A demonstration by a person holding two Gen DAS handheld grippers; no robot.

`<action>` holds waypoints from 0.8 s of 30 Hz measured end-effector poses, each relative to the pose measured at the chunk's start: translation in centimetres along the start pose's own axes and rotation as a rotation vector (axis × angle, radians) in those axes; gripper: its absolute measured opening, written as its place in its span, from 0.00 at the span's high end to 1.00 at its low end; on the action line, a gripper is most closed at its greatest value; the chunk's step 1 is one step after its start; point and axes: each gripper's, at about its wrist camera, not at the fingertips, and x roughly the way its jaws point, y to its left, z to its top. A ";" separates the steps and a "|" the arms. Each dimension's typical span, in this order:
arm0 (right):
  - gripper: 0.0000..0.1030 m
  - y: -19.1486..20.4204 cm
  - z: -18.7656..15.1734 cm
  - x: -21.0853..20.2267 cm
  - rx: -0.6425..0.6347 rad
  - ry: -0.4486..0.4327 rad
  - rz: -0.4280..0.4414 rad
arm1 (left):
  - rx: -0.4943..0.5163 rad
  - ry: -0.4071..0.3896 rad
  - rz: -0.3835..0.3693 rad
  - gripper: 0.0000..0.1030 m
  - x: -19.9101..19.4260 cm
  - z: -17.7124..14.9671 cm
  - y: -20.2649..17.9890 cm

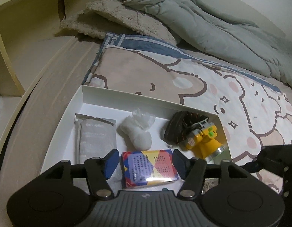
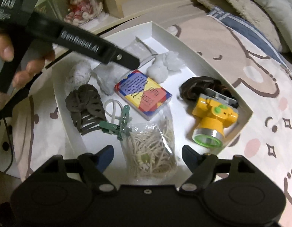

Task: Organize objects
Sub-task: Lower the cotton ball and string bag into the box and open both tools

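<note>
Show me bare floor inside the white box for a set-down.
Bare floor: the strip along the far wall of the white box, behind the grey pouch, and between colourful card box and yellow headlamp. Crowded near the dark bands, green clips, bagged rubber bands.

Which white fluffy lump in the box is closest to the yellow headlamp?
The crinkly white wad beside the colourful card box, toward the yellow headlamp. The other white wad lies farther away, near the dark leaf-shaped piece.

A colourful card box (image 2: pixel 143 95) lies flat mid-tray (image 2: pixel 164 31), wrapped in clear film. At its 3 o'clock rests a yellow headlamp (image 2: pixel 215 121), lens toward 6; at 6 o'clock, a bag of rubber bands (image 2: pixel 152 147).
</note>
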 end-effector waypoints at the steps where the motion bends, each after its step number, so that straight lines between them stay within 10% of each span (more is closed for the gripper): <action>1: 0.23 0.0 -0.1 -0.3 0.004 -0.006 -0.004 | 0.001 -0.001 0.004 0.35 -0.2 -0.1 -0.2; 24: 0.00 1.2 -4.7 -10.7 0.208 -0.269 -0.246 | -0.061 -0.151 0.176 0.02 -10.4 -5.4 -5.2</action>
